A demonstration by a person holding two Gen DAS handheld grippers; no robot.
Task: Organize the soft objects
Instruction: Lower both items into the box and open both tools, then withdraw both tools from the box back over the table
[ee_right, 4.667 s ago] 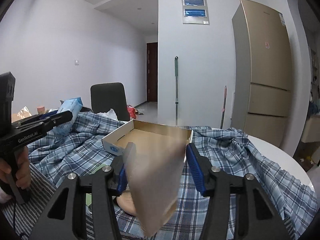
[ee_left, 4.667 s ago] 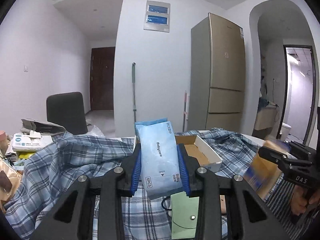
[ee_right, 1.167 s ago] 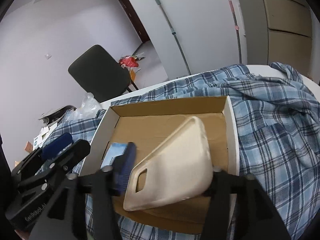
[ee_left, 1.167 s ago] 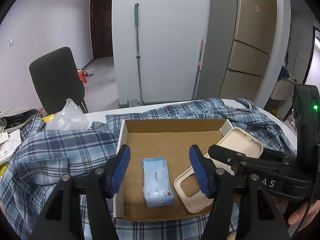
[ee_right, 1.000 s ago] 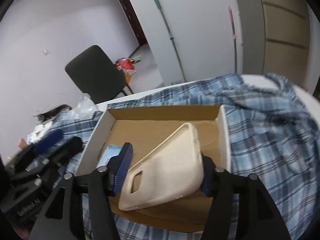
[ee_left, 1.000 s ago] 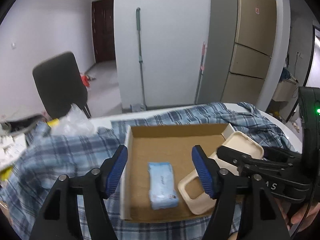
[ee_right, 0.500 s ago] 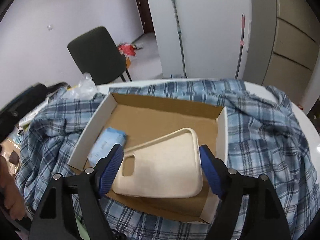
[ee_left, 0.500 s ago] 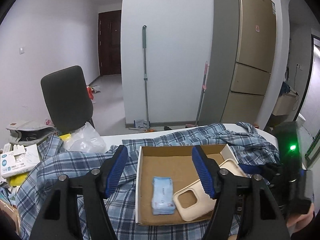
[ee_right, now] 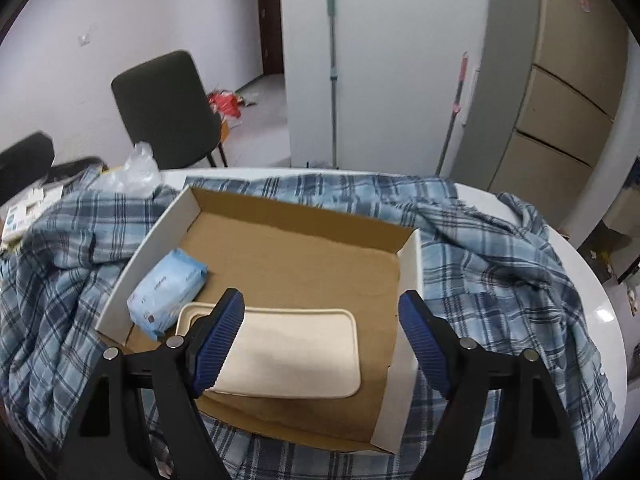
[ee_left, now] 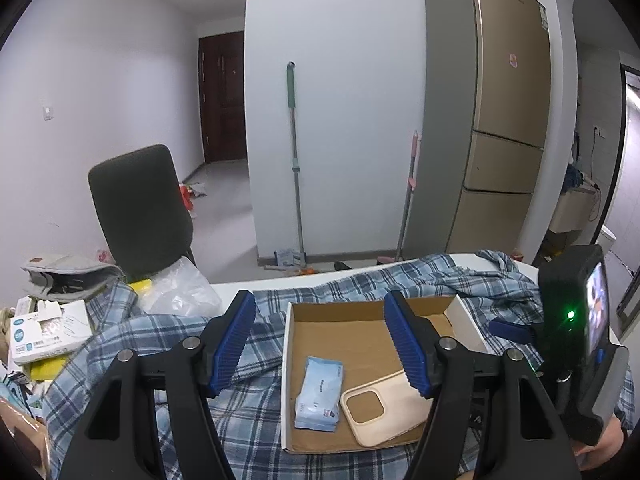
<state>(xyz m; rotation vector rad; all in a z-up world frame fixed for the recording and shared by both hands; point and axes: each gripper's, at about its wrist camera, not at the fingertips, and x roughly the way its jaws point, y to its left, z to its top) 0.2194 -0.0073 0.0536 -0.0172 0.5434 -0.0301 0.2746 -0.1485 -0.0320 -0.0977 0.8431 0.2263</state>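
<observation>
Both views are evenly lit by soft, cool indoor light that seems to come from small ceiling lamps; no hard shadows fall anywhere. The left wrist view is sharp, with a bright doorway [ee_left: 630,184] glaring at the far right edge. The right wrist view is softer, the chair [ee_right: 166,108] and far wall slightly smeared, perhaps by motion. A faint shadow lies under the phone case [ee_right: 288,354] in the cardboard tray [ee_right: 408,276]. A small glint shows on the white bench [ee_right: 600,312]. Straight lines bow outward, and black corners ring each fisheye frame.
</observation>
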